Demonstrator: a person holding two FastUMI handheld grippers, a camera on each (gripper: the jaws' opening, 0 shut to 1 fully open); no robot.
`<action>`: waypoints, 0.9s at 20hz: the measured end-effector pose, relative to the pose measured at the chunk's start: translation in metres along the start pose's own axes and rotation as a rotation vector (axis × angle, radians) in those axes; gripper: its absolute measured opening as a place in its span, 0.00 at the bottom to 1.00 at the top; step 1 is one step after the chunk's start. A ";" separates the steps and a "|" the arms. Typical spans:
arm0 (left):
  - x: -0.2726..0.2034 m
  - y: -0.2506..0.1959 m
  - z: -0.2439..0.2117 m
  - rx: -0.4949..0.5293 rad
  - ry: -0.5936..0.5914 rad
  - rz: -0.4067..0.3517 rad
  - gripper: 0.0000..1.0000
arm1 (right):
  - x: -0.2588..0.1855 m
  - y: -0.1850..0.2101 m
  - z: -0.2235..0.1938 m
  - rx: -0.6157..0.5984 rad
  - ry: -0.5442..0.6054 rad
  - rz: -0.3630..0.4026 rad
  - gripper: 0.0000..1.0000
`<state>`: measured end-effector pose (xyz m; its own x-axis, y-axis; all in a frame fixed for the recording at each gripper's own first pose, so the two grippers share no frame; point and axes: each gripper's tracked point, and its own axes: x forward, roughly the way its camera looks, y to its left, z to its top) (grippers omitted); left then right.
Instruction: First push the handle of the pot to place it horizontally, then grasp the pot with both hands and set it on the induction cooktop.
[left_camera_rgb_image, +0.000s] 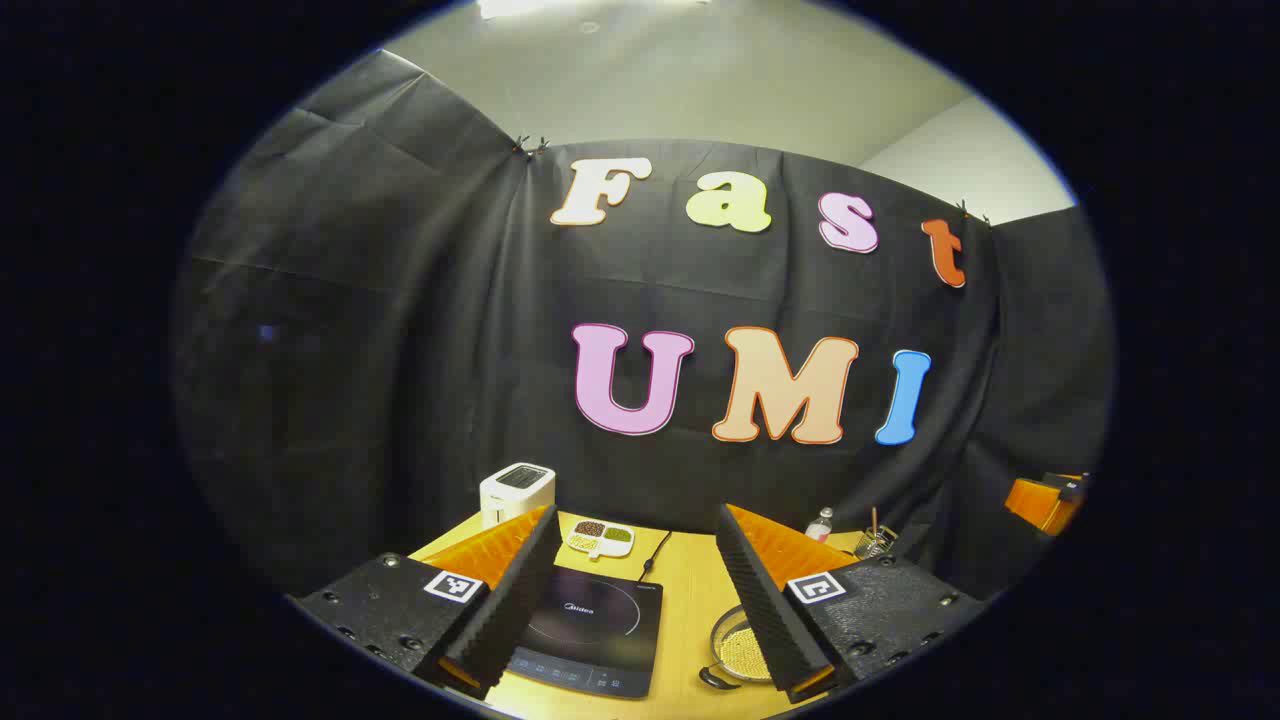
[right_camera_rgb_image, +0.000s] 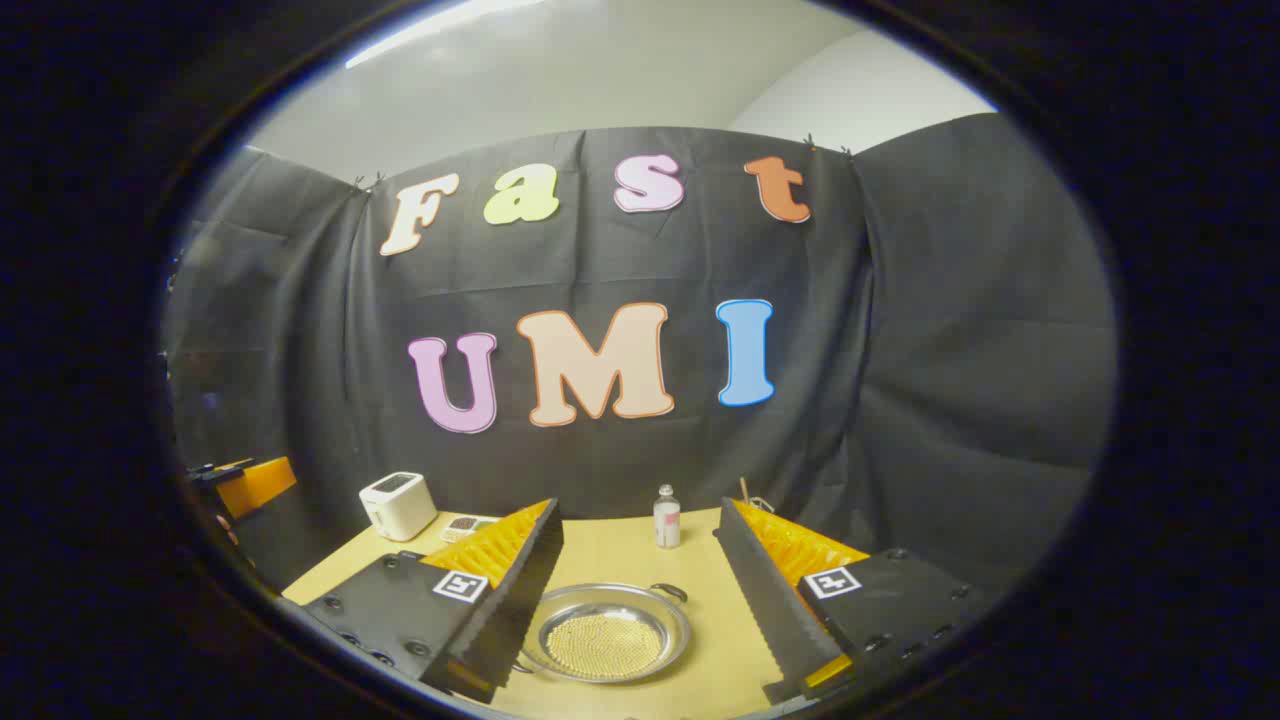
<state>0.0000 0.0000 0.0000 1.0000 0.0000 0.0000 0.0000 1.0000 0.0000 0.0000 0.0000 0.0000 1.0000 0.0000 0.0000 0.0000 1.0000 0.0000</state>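
Your left gripper (left_camera_rgb_image: 635, 600) hovers above the induction cooktop (left_camera_rgb_image: 590, 630), fingers spread, grasping nothing. Your right gripper (right_camera_rgb_image: 640, 610) hovers likewise over the pot (right_camera_rgb_image: 610, 632), whose handles sit near-left and far-right on the surface (right_camera_rgb_image: 610, 550).

In the left gripper view, the left tongs (left_camera_rgb_image: 637, 530) are raised above the counter (left_camera_rgb_image: 690, 610), their two fingers spread wide with nothing between them. In the right gripper view, the right tongs (right_camera_rgb_image: 637, 520) are likewise held up over the counter, fingers wide apart and touching nothing. Both pairs point forward and slightly downward, level from side to side.
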 end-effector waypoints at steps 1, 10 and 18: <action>0.001 0.002 -0.001 0.012 0.005 -0.003 0.91 | -0.002 0.000 -0.001 -0.010 0.001 -0.011 0.94; 0.000 0.002 0.000 0.055 0.002 -0.030 0.95 | -0.010 0.006 -0.004 -0.031 0.018 -0.022 0.94; -0.005 0.016 -0.002 0.080 0.012 -0.001 0.91 | -0.006 0.015 -0.002 -0.045 0.019 0.009 0.94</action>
<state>-0.0049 0.0159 -0.0023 0.9999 -0.0007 -0.0116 0.0016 0.9968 0.0798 -0.0056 0.0148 -0.0024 0.9998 0.0087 -0.0188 -0.0095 0.9989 -0.0454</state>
